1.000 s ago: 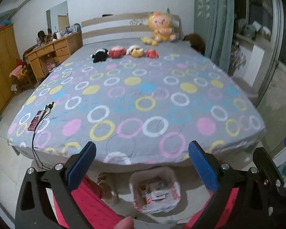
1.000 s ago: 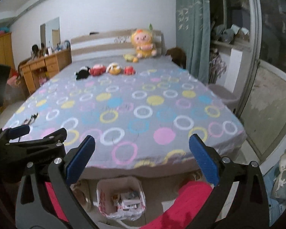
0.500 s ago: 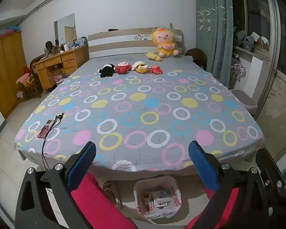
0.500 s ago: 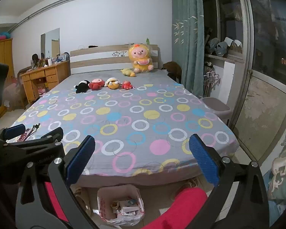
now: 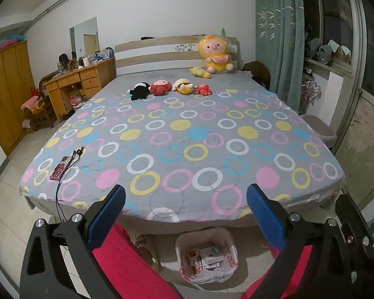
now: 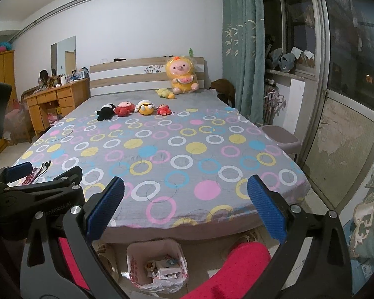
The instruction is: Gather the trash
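- Two hand-held grippers are up at the foot of the bed (image 5: 187,137): the left hand-held gripper (image 5: 184,214) and the right hand-held gripper (image 6: 185,209) both stand spread wide with nothing between their blue pads, probably held level to survey the room before picking anything.
- In the right wrist view, the left tool shows at the left edge, so the two are held side by side, apart.
- On the floor just below the bed's foot sits a small trash bin (image 5: 207,256) lined with a white patterned plastic bag (image 6: 157,284); it sits close in front of the person, handy for dropping things in.
- Inside the bin lie small boxes and wrappers (image 5: 208,259), so part of the trash appears already collected; it is not full.
- On the bedspread, near its left corner, lie a dark red patterned object (image 5: 61,168) and a black cable (image 5: 69,164); whether either counts as trash I cannot tell.
- Plush toys (image 5: 169,88) are lined up near the headboard, evidently kept there, not rubbish.
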{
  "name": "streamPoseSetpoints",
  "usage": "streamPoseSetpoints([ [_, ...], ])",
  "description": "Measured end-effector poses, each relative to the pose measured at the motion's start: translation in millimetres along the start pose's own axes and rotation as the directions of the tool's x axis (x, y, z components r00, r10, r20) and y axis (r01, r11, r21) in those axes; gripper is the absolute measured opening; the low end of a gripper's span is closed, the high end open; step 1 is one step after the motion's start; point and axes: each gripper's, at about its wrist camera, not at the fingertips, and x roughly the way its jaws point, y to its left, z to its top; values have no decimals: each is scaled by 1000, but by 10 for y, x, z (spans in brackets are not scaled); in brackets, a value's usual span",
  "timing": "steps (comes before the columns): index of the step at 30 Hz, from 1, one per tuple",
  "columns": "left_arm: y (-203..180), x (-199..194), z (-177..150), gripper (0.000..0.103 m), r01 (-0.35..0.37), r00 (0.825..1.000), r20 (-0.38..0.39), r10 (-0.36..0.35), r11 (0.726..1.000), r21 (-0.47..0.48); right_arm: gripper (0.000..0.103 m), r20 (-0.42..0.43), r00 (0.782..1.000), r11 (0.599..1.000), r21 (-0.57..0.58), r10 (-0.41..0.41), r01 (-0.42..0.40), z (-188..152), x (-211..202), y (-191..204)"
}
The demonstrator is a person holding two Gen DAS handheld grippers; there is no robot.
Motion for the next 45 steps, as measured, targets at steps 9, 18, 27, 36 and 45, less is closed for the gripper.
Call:
streamPoseSetpoints([
  [9,43,-5,-8,95,10,1000,-4,-10,1000,6,97,-2,1000,1000,5,5,-5,-1,16,3],
  [18,70,-2,-10,95,19,1000,-14,-19,1000,6,97,-2,1000,1000,7,4,-4,-49,9,45],
  [27,88,-5,-9,95,23,1000,-14,-23,1000,8,97,-2,1000,1000,10,5,-5,-43,8,43],
  [36,92,-4,-9,95,20,1000,-15,-20,1000,9,97,-2,1000,1000,8,3,-3,-44,5,52],
  [45,69,-2,-6,95,16,1000,-17,-16,1000,6,97,-4,1000,1000,8,4,-4,-41,5,56],
])
